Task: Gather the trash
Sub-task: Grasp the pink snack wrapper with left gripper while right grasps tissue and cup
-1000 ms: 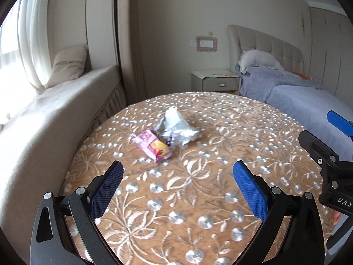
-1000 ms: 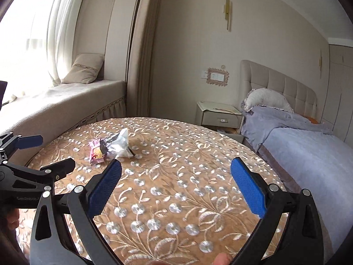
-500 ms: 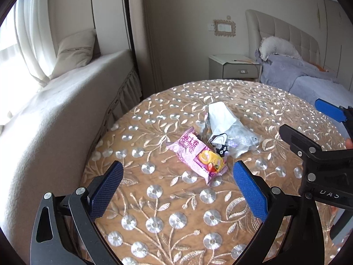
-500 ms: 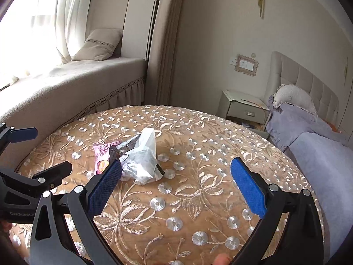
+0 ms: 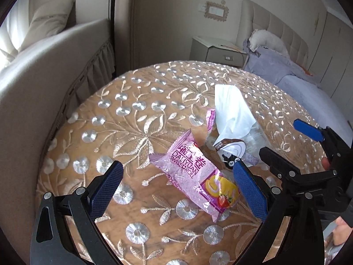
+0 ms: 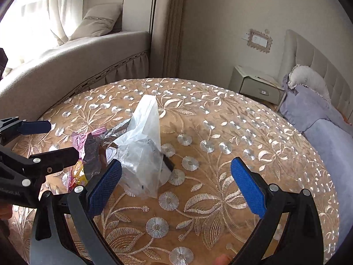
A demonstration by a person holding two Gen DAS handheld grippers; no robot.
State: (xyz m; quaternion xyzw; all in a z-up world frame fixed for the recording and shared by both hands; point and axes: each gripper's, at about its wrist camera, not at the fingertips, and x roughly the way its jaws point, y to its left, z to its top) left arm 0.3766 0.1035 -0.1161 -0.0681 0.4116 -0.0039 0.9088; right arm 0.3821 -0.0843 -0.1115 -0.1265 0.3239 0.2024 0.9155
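Note:
A pink Swiss roll wrapper (image 5: 194, 174) lies on the round embroidered tablecloth (image 5: 136, 119), between my left gripper's (image 5: 176, 190) open blue pads. Behind it sits a crumpled clear plastic bag (image 5: 231, 114) with a small dark-and-white wrapper (image 5: 231, 150) under it. In the right wrist view the plastic bag (image 6: 145, 145) stands just ahead of my open right gripper (image 6: 176, 185), close to its left pad, with a purple foil wrapper (image 6: 90, 145) to its left. My right gripper also shows in the left wrist view (image 5: 293, 145), and my left gripper shows in the right wrist view (image 6: 44, 141).
A cushioned window bench (image 6: 77, 55) with a pillow (image 6: 99, 22) curves behind the table's left side. A nightstand (image 6: 258, 86) and a bed with a lilac cover (image 6: 320, 114) stand at the back right. The table edge (image 5: 57, 132) drops off at the left.
Both grippers have moved forward and down toward the trash pile, which now looms larger. The left gripper's pads now flank the pink wrapper. Both stay open.

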